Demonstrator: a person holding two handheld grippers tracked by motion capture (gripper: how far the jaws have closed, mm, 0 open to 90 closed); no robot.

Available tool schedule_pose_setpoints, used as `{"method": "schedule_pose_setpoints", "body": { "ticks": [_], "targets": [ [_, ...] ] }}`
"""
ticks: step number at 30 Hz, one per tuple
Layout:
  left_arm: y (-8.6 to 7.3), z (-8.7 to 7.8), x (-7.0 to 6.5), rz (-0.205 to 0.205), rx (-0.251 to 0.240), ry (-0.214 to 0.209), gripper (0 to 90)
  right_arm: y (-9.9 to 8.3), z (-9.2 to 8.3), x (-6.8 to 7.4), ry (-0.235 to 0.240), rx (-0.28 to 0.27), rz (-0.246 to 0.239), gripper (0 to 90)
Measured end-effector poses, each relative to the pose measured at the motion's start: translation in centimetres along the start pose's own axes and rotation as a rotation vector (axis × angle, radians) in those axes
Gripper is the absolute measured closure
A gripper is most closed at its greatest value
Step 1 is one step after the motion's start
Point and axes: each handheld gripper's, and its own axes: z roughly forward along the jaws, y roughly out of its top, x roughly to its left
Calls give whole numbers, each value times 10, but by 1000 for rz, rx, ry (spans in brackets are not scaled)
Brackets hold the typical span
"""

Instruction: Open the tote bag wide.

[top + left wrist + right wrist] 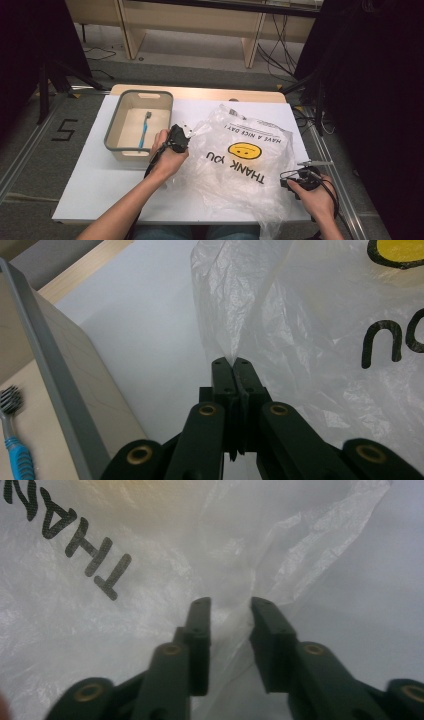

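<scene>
A: Where's the plastic bag (245,160)?
B: Spread over the white surface (95,175), just right of the grey bin (113,129)

A: And the grippers?
B: Left gripper (231,361) beside the bin, fingers pinched tight on the bag's edge. Right gripper (230,609) at the bag's far side from the bin, fingers partly apart, film between them, not pressed

A: Smaller things?
B: A blue toothbrush (144,131) inside the bin

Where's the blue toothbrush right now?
In the high view, the blue toothbrush lies inside the grey-rimmed beige plastic bin at the table's left, beside the left hand-held gripper.

Grey floor (45,150), wooden bench (200,25), cables (272,55)
</scene>
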Motion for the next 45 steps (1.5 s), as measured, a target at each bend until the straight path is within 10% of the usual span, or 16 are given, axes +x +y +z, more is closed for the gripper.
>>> {"method": "schedule_pose_setpoints", "body": {
  "ticks": [5, 23, 29, 38, 45],
  "targets": [
    [4, 2, 3, -11, -4, 7, 895, 7, 5, -2, -9, 3, -7, 897],
    [26, 9, 23, -21, -70, 77, 876, 26, 7, -4, -59, -132, 26, 900],
    [33, -5, 20, -5, -162, 87, 478, 24, 8, -5, -90, -117, 58, 900],
    [28, -44, 0, 17, -198, -80, 369, 16, 11, 7, -25, -65, 56, 897],
    [-5, -44, -30, 88, -109, -252, 394, 14, 4, 14, 7, -105, 43, 720]
  ]
}}
